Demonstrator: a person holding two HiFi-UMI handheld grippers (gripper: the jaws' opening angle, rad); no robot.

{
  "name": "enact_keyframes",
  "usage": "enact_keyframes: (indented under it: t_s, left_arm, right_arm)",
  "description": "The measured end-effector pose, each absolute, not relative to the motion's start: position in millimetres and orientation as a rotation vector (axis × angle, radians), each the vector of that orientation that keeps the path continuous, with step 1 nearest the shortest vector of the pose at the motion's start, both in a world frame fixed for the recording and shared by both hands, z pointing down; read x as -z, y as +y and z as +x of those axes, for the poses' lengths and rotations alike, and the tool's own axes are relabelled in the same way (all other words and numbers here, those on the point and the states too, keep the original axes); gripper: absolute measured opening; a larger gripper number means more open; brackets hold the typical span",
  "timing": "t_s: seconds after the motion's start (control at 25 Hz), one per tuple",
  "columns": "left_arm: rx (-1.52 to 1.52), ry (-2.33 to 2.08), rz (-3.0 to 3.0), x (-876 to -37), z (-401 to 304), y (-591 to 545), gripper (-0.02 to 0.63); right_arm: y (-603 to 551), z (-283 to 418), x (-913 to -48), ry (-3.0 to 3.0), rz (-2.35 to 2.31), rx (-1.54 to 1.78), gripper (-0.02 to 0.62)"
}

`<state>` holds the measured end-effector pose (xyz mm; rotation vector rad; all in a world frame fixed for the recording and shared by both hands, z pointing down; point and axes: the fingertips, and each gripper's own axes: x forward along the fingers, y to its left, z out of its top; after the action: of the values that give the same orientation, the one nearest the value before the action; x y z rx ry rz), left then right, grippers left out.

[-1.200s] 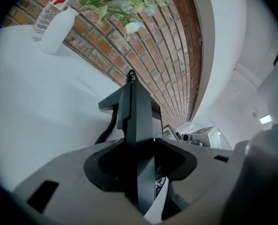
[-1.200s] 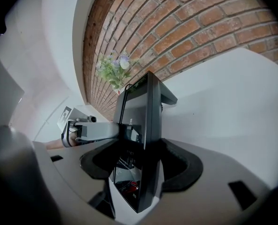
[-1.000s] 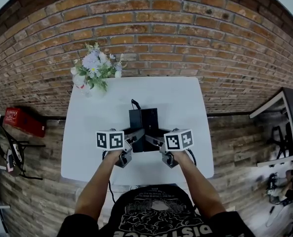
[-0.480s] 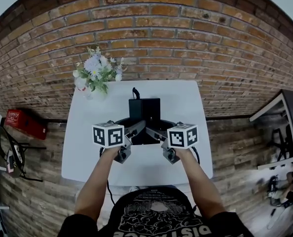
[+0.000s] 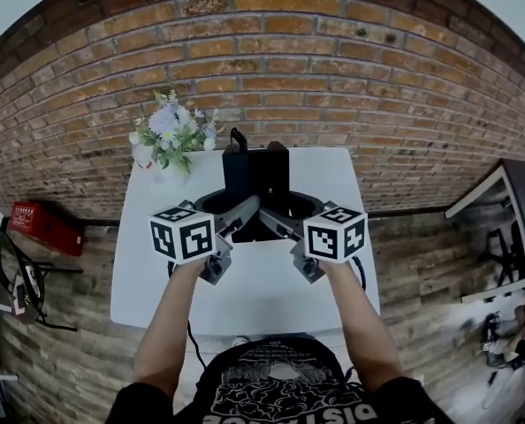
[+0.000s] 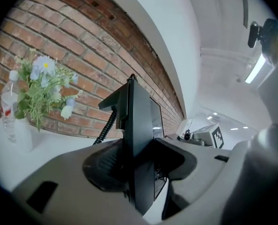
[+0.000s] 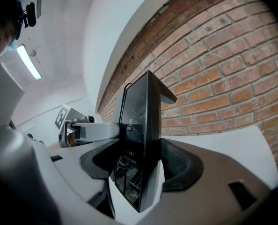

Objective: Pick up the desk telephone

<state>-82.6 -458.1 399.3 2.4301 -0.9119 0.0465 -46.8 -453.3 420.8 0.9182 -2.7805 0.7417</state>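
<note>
A brick wall [image 5: 333, 60] is running along the back edge of a white counter [image 5: 262, 299], with wood-plank floor [image 5: 422, 263] showing past its left, right and front edges. Most of the counter top is lying open beneath the person's forearms, giving free room toward the front and both sides.

The black desk telephone [image 5: 256, 170] is hanging in the air above the counter's rear half, tipped up on edge, its top overlapping the wall line in the head view. The left gripper [image 5: 236, 217] and right gripper [image 5: 280, 222] are holding it from opposite sides. Each one's fingers [image 6: 73, 182] are standing wide and clamping across the telephone's thick body, pads pressing on both faces. White counter is showing under the telephone's lower edge.

A bunch of flowers [image 5: 170, 131] is standing in the back-left corner, near the telephone but apart from it, with a plastic bottle [image 6: 9, 107] just beside it. The coiled cord [image 6: 107, 125] is trailing down from the telephone's far side.
</note>
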Motion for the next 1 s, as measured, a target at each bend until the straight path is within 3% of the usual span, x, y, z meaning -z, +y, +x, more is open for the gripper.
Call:
enact_keyframes:
  t_s: [0.48,1.0]
  left_arm:
    - [0.023,-0.958,2.615,-321,-75,-456,0.198]
    - [0.059,-0.974,2.676,-295,-75,-446,0.199]
  right_arm:
    - [-455,-40,-344,-2.897,0.986,-0.5,0.273]
    - [-447,-40,-318,-2.922,1.001,-0.392,0.273]
